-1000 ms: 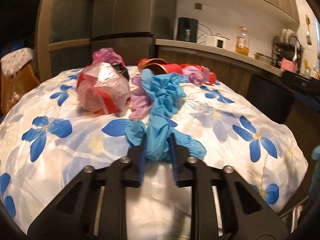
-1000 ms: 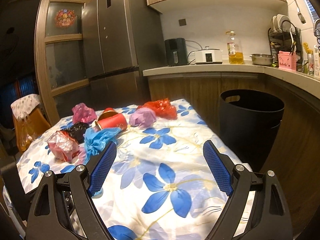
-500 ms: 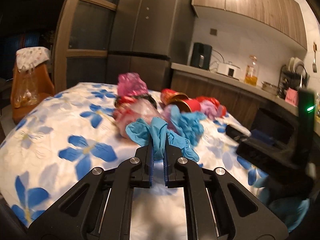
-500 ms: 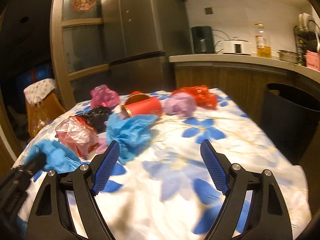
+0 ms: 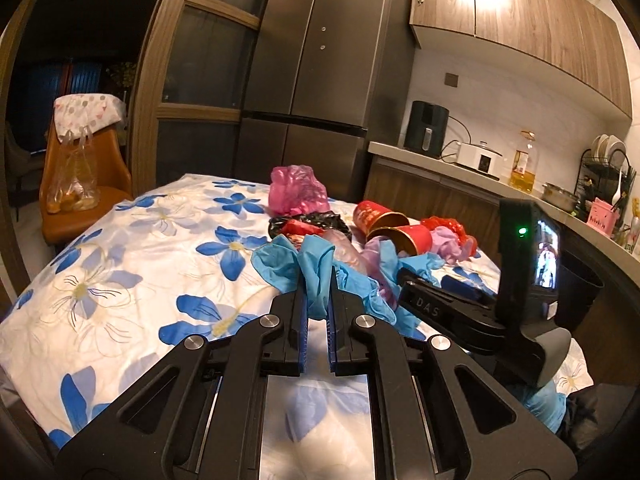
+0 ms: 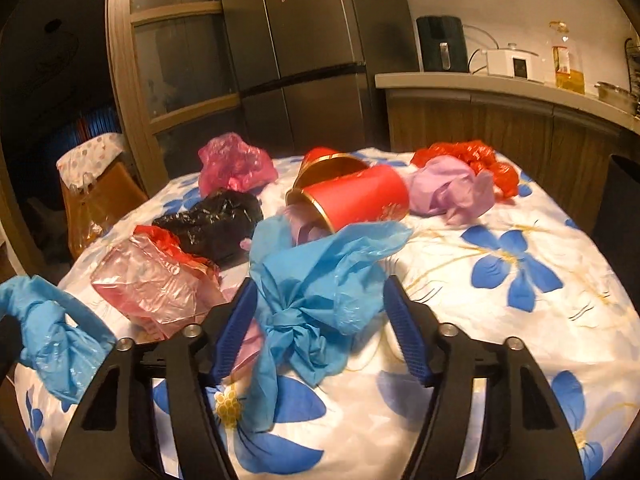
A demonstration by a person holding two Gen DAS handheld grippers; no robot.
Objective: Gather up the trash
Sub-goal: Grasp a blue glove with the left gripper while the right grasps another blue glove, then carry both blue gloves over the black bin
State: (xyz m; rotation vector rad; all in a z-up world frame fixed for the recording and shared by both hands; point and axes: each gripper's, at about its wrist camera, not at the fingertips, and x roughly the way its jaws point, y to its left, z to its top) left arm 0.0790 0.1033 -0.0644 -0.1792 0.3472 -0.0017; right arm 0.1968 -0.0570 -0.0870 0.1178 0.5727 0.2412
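My left gripper (image 5: 317, 300) is shut on a crumpled blue glove (image 5: 308, 268) and holds it above the flowered tablecloth (image 5: 120, 276); the glove also shows at the left edge of the right wrist view (image 6: 52, 332). My right gripper (image 6: 320, 320) is open, its fingers either side of a knotted blue plastic bag (image 6: 320, 280) that lies on the cloth. Behind it lie a pink-red clear bag (image 6: 156, 280), a black bag (image 6: 212, 224), a pink bag (image 6: 236, 168), a red cup on its side (image 6: 356, 200), a lilac bag (image 6: 452, 192) and a red bag (image 6: 480, 156).
A black bin (image 5: 576, 288) stands right of the table under the counter (image 5: 460, 164). An orange chair with a plastic bag (image 5: 76, 188) stands at the left. A fridge (image 5: 320, 80) is behind the table. My right gripper's body (image 5: 500, 312) shows at the right of the left wrist view.
My left gripper has closed tight on the blue glove and lifted it off the cloth. My right gripper has moved forward and down until its fingers flank the blue bag.
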